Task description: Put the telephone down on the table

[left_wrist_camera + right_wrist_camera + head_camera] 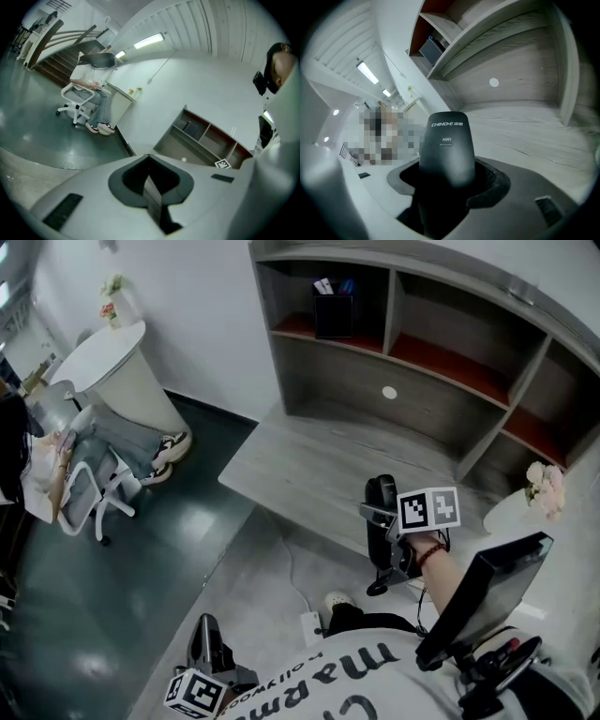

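Note:
The telephone (380,505) is a black handset with white print near its top end. My right gripper (378,521) is shut on it and holds it above the front part of the grey wooden table (281,465). In the right gripper view the handset (446,150) stands up between the jaws, with the tabletop (525,131) beyond it. My left gripper (204,636) hangs low at the bottom left, over the floor and away from the table. Its jaws (152,187) are shut together with nothing between them.
A hutch of open shelves (422,334) stands at the back of the table, with a black pen holder (333,310) in it. A white vase of flowers (542,488) stands at the right. A dark screen (487,596) is close to my right arm. A white chair (89,493) stands far left.

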`<state>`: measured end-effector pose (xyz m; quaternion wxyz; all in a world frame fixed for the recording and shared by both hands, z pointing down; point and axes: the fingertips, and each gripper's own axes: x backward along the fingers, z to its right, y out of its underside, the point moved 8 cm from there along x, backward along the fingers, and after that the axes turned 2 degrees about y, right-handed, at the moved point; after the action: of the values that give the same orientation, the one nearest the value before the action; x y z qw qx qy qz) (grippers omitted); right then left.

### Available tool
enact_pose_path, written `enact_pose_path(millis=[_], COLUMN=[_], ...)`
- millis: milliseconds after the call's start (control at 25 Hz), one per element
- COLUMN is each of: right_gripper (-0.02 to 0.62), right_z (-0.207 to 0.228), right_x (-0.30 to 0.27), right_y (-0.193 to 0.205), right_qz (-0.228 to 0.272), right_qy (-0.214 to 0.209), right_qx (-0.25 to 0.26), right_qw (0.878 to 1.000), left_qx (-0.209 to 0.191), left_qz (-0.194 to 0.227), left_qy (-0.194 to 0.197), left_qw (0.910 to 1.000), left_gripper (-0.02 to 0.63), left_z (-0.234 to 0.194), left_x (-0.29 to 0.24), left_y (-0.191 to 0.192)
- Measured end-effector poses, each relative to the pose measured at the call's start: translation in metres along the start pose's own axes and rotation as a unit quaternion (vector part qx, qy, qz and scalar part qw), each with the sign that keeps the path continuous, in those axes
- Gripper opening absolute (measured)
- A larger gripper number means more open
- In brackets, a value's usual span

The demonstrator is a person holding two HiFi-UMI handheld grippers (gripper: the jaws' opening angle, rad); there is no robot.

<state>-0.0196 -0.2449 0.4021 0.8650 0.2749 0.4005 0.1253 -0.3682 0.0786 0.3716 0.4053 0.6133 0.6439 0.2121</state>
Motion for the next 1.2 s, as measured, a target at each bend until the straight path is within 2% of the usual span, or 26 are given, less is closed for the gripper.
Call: enact_pose_path(millis=[240, 480, 840, 1200], right_gripper=[0.281, 0.281, 0.281, 0.281], right_z=[0.022, 0.043, 0.087, 0.106], right_x=[-0.037, -0.073, -0.120, -0.147], right_y=[-0.047, -0.080, -0.100, -0.112], right_qz=[-0.021, -0.034, -0.067, -0.086], right_qy=[0.017, 0.014, 0.020, 0.016], right_qx=[0.020, 0.010, 0.010, 0.022], right_qw=[0.999, 0.999, 0.998, 0.996], left_qx=[0.019, 0.027, 0.020, 0.028], left_qz=[0.000, -0.014, -0.034, -0.055], left_qy=[-0.028, -0.063, -0.094, -0.139], left_qw=[0.9994, 0.9976, 0.9948, 0.9884], left_gripper=[0.009, 0.009, 0.009, 0.009], left_z=[0.002, 0.002, 0.015, 0.023], left_x=[-0.045, -0.077, -0.115, -0.115], left_y=[-0.006, -0.003, 0.002, 0.019])
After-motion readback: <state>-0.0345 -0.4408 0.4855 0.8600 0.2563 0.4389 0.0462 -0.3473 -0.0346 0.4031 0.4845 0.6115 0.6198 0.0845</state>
